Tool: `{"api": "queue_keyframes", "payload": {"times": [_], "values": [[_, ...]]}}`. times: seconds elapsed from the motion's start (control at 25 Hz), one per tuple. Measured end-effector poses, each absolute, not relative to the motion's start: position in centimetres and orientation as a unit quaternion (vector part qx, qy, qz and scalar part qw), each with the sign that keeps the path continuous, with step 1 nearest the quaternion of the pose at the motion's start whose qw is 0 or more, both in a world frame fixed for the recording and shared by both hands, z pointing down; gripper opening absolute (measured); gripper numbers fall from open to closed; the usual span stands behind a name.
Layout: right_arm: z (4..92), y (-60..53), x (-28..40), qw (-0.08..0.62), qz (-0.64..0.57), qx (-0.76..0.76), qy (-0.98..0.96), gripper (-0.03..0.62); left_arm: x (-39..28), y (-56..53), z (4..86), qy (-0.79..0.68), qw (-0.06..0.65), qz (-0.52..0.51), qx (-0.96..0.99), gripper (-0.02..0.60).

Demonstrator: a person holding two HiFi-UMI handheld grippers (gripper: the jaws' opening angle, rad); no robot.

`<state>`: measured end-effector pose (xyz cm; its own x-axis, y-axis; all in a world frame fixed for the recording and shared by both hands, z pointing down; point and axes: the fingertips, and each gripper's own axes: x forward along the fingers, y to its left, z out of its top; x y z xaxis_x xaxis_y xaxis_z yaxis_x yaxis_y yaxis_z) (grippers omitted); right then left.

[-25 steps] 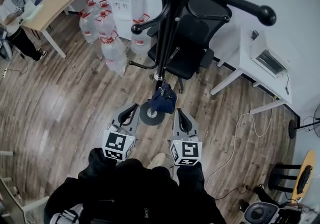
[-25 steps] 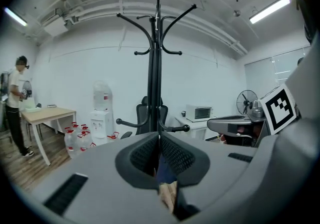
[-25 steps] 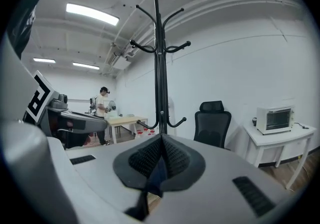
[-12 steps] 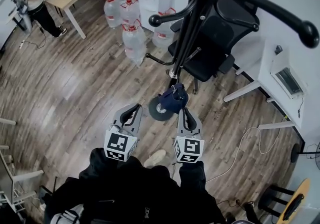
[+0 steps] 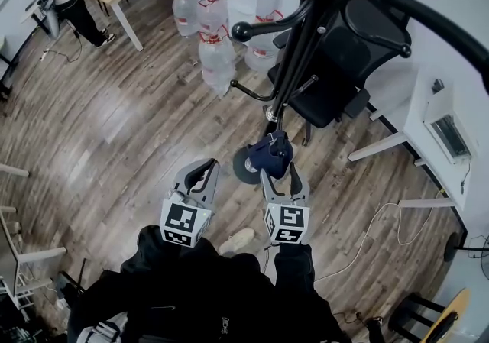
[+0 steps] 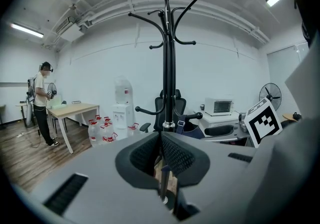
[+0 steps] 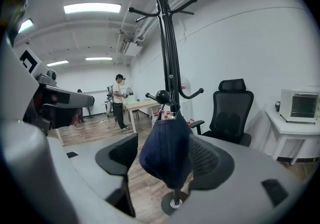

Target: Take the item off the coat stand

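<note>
**A:** Right gripper view put the dark blue fabric bag (image 7: 165, 155) straight ahead of the right tongs (image 7: 164, 149), didn't it?

**B:** It did. The bag hung in the gap between the two jaws. They were opening, and the left-hand jaw stood clear of the cloth, so I judged that nothing was gripped.

**A:** And the left tongs (image 6: 161, 140)?

**B:** Jaws together, holding nothing, and off to the left of the bag in the head view. The right tongs were plainly the nearer.

**A:** Which way did the bag lie?

**B:** Its long axis was upright. The strap end was at the top, on a low ball-tipped hook (image 7: 162, 96) of the black metal coat stand (image 7: 167, 58), and the rounded bottom pointed down at the floor. I reckoned it had to be lifted up and off the ball towards the person.
</note>
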<state>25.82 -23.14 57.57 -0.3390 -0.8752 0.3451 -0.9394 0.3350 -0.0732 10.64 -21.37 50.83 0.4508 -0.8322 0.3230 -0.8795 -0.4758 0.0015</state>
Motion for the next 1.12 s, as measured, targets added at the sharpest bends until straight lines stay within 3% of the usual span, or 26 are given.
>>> {"api": "queue_keyframes", "payload": {"times": [0.2, 0.4, 0.76, 1.12], "values": [[58.4, -24.0, 25.7, 0.139, 0.134, 0.559, -0.806, 0.376, 10.6, -21.9, 50.5, -0.509, 0.084, 0.144, 0.845, 0.032], [59.0, -24.5, 25.8, 0.146, 0.145, 0.558, -0.804, 0.38, 10.5, -22.3, 50.5, -0.51, 0.084, 0.146, 0.844, 0.032], [59.6, -24.4, 25.8, 0.157, 0.165, 0.555, -0.8, 0.179, 10.7, -22.6, 50.7, -0.508, 0.085, 0.146, 0.844, 0.032], [59.8, -24.4, 25.8, 0.162, 0.167, 0.56, -0.795, 0.062, 10.3, -22.7, 50.9, -0.509, 0.085, 0.145, 0.844, 0.032]]}}
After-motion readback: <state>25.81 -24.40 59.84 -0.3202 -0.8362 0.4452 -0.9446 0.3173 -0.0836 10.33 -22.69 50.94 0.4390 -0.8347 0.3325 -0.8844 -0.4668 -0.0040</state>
